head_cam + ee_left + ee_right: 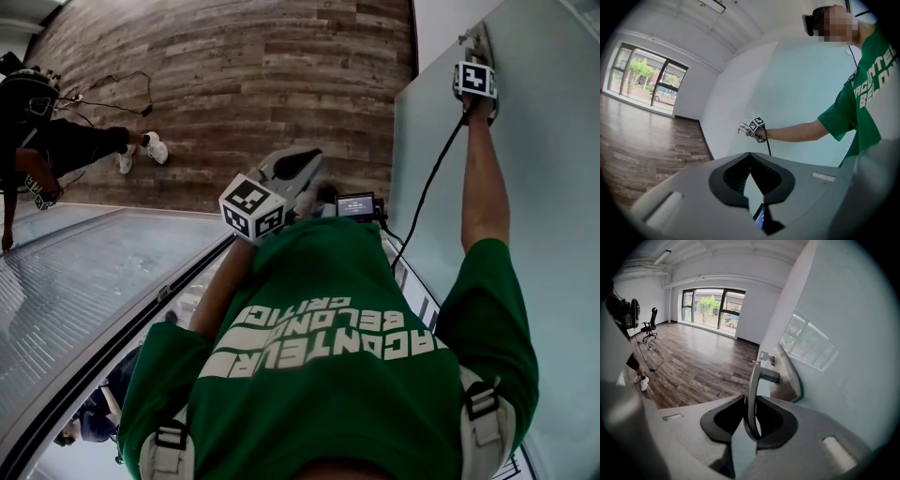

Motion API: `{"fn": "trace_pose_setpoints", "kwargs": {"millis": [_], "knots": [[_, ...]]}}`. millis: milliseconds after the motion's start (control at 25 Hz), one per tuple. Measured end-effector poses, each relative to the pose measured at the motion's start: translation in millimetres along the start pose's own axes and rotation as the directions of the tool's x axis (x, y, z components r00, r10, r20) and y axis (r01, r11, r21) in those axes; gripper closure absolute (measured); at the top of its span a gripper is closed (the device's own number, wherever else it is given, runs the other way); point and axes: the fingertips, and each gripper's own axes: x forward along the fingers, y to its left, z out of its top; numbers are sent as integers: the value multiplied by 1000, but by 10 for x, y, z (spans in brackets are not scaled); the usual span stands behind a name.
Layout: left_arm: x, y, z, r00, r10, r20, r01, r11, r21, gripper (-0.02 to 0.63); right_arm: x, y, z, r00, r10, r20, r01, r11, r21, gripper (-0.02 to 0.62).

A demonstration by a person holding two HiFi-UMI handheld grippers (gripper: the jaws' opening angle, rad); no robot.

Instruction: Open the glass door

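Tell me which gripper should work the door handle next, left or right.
Right. The right gripper has its jaws closed on the handle of the glass door. The left gripper is held in front of the chest, away from the door, jaws together and empty.

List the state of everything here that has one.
glass door: closed or ajar, cannot tell.
door handle: gripped by the right claw.
right claw: shut on the door handle.
left claw: shut, empty, away from the glass door.
office chair: upright, unoccupied.
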Motion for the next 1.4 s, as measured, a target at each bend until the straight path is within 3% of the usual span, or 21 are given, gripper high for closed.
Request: {"fn": "trace_pose_setpoints", "kwargs": {"millis": [80,160,400,600,760,840,1120,1240,1320,1400], "knots": [[-44,22,10,1000,6,6,-6,1000,2,589,40,150,-15,999,42,6,-42,998,-40,504],[-110,62,27,1000,17,15,-17,1000,0,589,42,269,-57,998,62,8,-61,994,-91,423],[-259,103,-5,999,44,31,-44,999,-2,589,-325,223,-36,990,-8,140,17,998,-61,423],[-388,80,-9,998,42,47,-42,999,3,589,-835,421,-88,979,27,200,-23,999,-22,430],[-572,22,-69,998,28,58,-29,1000,10,589,-1376,826,-115,947,134,291,-136,991,-13,502],[-634,-20,-128,998,25,58,-26,1000,11,589,-1625,1041,-157,924,189,333,-191,981,-27,590],[-1019,-64,-246,997,29,74,-29,1000,-5,589,-2414,1802,-321,866,339,367,-309,941,-139,601],[-1180,-81,-280,997,26,79,-26,1000,-10,589,-2765,2050,-366,814,437,381,-449,891,-63,603],[-1291,-106,-343,997,20,81,-19,1000,-13,589,-3040,2218,-389,743,523,417,-592,805,44,603],[-1450,-146,-439,996,13,83,-12,1000,-12,589,-3341,2406,-437,689,569,449,-665,742,81,603]]}}
